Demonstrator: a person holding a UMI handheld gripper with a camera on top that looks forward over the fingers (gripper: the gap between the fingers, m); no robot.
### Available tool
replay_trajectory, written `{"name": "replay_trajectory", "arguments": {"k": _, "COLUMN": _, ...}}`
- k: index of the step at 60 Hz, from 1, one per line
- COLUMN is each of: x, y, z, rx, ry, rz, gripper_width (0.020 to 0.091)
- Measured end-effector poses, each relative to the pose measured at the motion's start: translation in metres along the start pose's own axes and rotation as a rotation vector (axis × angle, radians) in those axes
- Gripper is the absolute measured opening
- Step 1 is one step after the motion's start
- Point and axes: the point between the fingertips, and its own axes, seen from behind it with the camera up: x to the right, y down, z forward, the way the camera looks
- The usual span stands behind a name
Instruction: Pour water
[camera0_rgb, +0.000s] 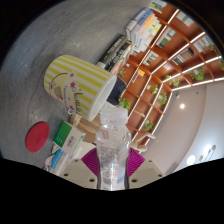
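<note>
Tilted pour over the striped cup
Hand-held gripper (113, 163) pinches a clear bottle (113, 150) — overshooting the yellow-striped cup (82, 85) would wet the desk (40, 165).

The gripper (112, 163) shows magenta pads (91, 160) on what seem dark fingers.

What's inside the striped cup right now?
Cannot tell. The striped cup shows only its outer wall, so its inside is hidden. The gripper holds a clear bottle between its pads, just below the cup.
</note>
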Motion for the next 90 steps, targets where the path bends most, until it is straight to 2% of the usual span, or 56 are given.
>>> {"name": "replay_trajectory", "arguments": {"k": 7, "x": -0.003, "y": 0.016, "z": -0.016, "rx": -0.017, "ry": -0.049, "rz": 0.321, "gripper_width": 0.0340}}
{"name": "replay_trajectory", "arguments": {"k": 13, "x": -0.027, "y": 0.025, "z": -0.029, "rx": -0.038, "ry": -0.162, "rz": 0.805, "gripper_width": 0.0342}}
{"name": "replay_trajectory", "arguments": {"k": 22, "x": -0.044, "y": 0.026, "z": -0.032, "rx": 0.012, "ry": -0.326, "rz": 1.465, "gripper_width": 0.0342}}
{"name": "replay_trajectory", "arguments": {"k": 24, "x": -0.049, "y": 0.027, "z": -0.033, "rx": 0.018, "ry": -0.365, "rz": 1.570, "gripper_width": 0.0341}}
{"name": "replay_trajectory", "arguments": {"k": 25, "x": -0.049, "y": 0.011, "z": -0.035, "rx": 0.010, "ry": -0.372, "rz": 1.620, "gripper_width": 0.0343}}
{"name": "replay_trajectory", "arguments": {"k": 31, "x": -0.061, "y": 0.017, "z": -0.030, "rx": 0.067, "ry": -0.441, "rz": 1.856, "gripper_width": 0.0342}}
{"name": "replay_trajectory", "arguments": {"k": 32, "x": -0.058, "y": 0.005, "z": -0.031, "rx": 0.065, "ry": -0.445, "rz": 1.882, "gripper_width": 0.0342}}
{"name": "replay_trajectory", "arguments": {"k": 37, "x": -0.068, "y": 0.002, "z": -0.026, "rx": 0.104, "ry": -0.476, "rz": 1.970, "gripper_width": 0.0341}}
{"name": "replay_trajectory", "arguments": {"k": 47, "x": -0.085, "y": -0.006, "z": -0.018, "rx": 0.105, "ry": -0.445, "rz": 1.973, "gripper_width": 0.0364}}
{"name": "replay_trajectory", "arguments": {"k": 55, "x": -0.082, "y": 0.000, "z": -0.020, "rx": 0.136, "ry": -0.391, "rz": 2.027, "gripper_width": 0.0366}}
{"name": "replay_trajectory", "arguments": {"k": 62, "x": -0.081, "y": 0.001, "z": -0.019, "rx": 0.140, "ry": -0.358, "rz": 2.014, "gripper_width": 0.0473}}
{"name": "replay_trajectory", "arguments": {"k": 66, "x": -0.086, "y": 0.001, "z": -0.021, "rx": 0.107, "ry": -0.374, "rz": 2.017, "gripper_width": 0.0525}}
{"name": "replay_trajectory", "arguments": {"k": 68, "x": -0.092, "y": 0.000, "z": -0.023, "rx": 0.078, "ry": -0.396, "rz": 2.022, "gripper_width": 0.0597}}
{"name": "replay_trajectory", "arguments": {"k": 71, "x": -0.098, "y": 0.002, "z": -0.033, "rx": 0.041, "ry": -0.414, "rz": 2.042, "gripper_width": 0.0770}}
{"name": "replay_trajectory", "arguments": {"k": 73, "x": -0.100, "y": 0.004, "z": -0.041, "rx": 0.023, "ry": -0.410, "rz": 2.058, "gripper_width": 0.0842}}
{"name": "replay_trajectory", "arguments": {"k": 83, "x": -0.112, "y": 0.015, "z": -0.104, "rx": -0.073, "ry": -0.399, "rz": 2.108, "gripper_width": 0.0836}}
{"name": "replay_trajectory", "arguments": {"k": 90, "x": -0.101, "y": 0.009, "z": -0.156, "rx": -0.102, "ry": -0.382, "rz": 2.078, "gripper_width": 0.0837}}
